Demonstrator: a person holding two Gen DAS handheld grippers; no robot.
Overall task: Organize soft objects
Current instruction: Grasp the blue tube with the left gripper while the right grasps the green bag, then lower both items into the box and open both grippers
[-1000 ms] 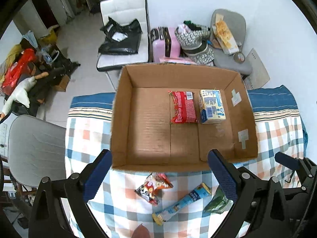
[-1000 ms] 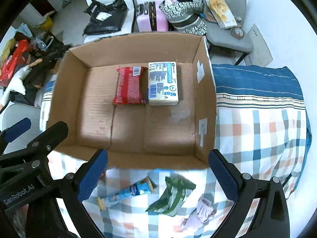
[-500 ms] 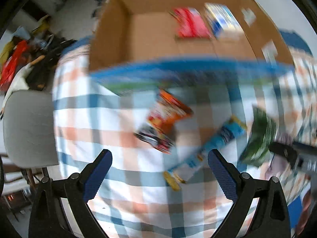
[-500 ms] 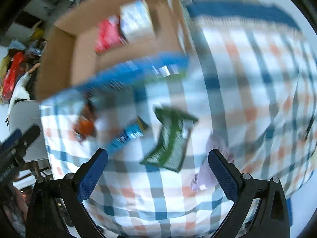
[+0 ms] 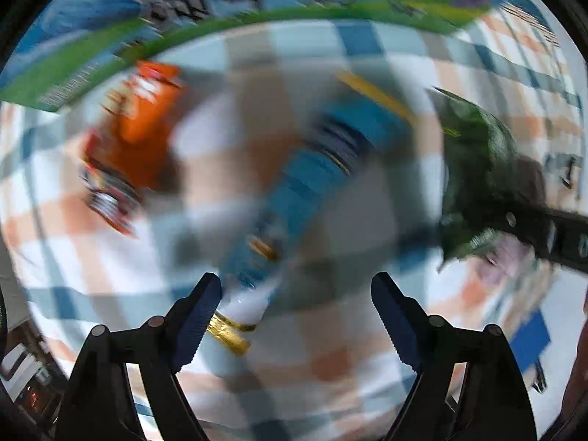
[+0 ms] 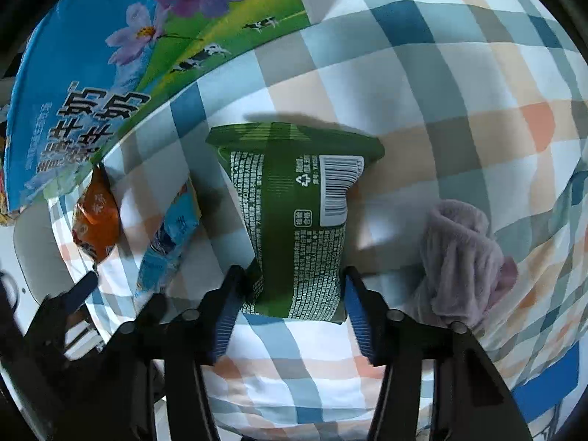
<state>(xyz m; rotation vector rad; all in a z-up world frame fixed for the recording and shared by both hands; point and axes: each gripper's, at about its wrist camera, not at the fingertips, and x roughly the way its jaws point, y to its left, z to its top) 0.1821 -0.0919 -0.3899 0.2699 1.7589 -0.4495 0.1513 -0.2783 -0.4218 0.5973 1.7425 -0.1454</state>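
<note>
Motion-smeared blue packet (image 5: 305, 198) between spread left fingers (image 5: 204, 316).

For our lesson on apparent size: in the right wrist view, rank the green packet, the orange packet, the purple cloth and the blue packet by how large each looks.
1. Green packet, clearly largest, but nearest the camera.
2. Purple cloth.
3. Blue packet and orange packet: similar, both partly hidden, so unranked.

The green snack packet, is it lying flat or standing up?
Lying flat: the green snack packet rests on the checked cloth, barcode side up, its near end between the right gripper's fingers.
</note>
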